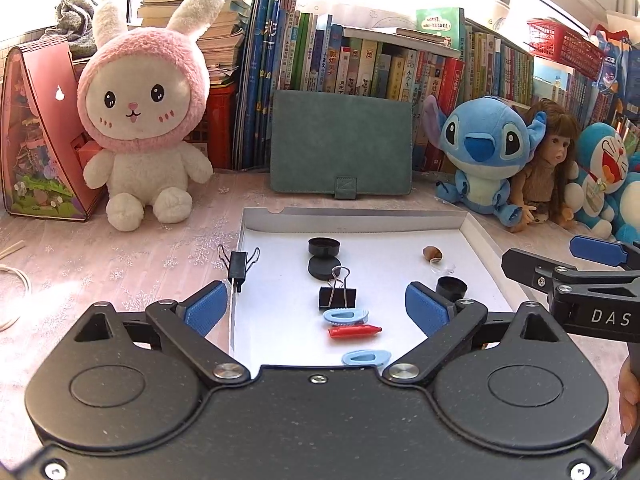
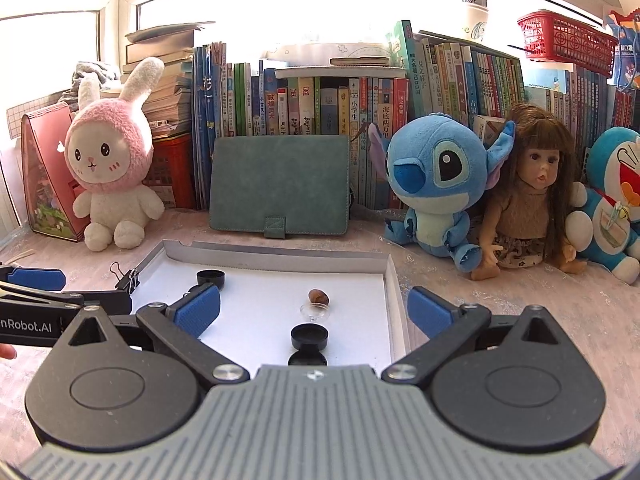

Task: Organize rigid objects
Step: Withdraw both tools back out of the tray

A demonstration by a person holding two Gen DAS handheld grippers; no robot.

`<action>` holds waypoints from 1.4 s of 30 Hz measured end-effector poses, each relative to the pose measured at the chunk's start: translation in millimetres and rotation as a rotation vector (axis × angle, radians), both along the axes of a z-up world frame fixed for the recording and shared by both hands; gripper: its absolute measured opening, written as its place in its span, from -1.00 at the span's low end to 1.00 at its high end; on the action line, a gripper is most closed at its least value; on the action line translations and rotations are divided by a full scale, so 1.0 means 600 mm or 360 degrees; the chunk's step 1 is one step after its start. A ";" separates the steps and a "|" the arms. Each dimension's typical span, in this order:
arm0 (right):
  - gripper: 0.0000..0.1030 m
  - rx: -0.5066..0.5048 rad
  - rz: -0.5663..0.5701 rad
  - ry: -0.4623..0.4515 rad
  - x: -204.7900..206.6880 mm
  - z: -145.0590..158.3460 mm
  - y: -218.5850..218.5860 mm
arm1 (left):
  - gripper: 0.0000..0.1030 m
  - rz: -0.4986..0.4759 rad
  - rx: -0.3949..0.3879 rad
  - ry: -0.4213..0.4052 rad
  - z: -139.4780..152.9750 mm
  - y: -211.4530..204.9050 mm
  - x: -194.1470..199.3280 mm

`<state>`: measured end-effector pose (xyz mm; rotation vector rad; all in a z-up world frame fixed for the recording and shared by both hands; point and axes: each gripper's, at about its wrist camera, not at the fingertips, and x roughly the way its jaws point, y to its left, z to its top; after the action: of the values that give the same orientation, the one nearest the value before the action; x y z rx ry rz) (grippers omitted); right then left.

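Observation:
A shallow white box lid (image 1: 360, 220) lies on the table and holds small items: black caps (image 1: 324, 247), a black binder clip (image 1: 337, 297), two light-blue hair clips (image 1: 345, 315), a red clip (image 1: 354, 332) and a brown nut (image 1: 433, 253). Another binder clip (image 1: 239, 264) grips the lid's left edge. My left gripper (image 1: 316, 312) hovers open over the lid's near end, nothing between its pads. My right gripper (image 2: 314, 310) is open above the lid (image 2: 396, 312), with a black cap (image 2: 309, 338), the nut (image 2: 319, 296) and a clear piece (image 2: 315, 312) below its gap.
At the back of the table sit a pink rabbit plush (image 1: 144, 120), a green case (image 1: 341, 144), a blue plush (image 1: 486, 152), a doll (image 1: 548, 160) and rows of books (image 1: 360, 56). A red house model (image 1: 40, 132) stands at the left.

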<state>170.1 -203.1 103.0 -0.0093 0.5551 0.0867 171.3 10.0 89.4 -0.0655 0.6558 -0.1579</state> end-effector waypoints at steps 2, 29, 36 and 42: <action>1.00 -0.0015 -0.0001 -0.0017 -0.013 -0.002 0.000 | 0.86 -0.0004 -0.0002 -0.0007 -0.004 0.001 -0.013; 1.00 0.0018 -0.0074 -0.0033 -0.105 -0.065 -0.001 | 0.90 0.0007 0.0102 -0.0029 -0.098 -0.021 -0.096; 1.00 0.0018 -0.0106 0.0050 -0.105 -0.096 0.003 | 0.90 0.0003 0.0174 -0.0072 -0.112 -0.035 -0.106; 1.00 -0.0032 -0.0100 0.0072 -0.108 -0.113 0.008 | 0.90 0.0016 0.0125 -0.0036 -0.120 -0.031 -0.116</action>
<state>105.1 -198.3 35.5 -0.0095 0.6011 0.0204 102.0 -8.7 17.4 0.0083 0.6386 -0.1227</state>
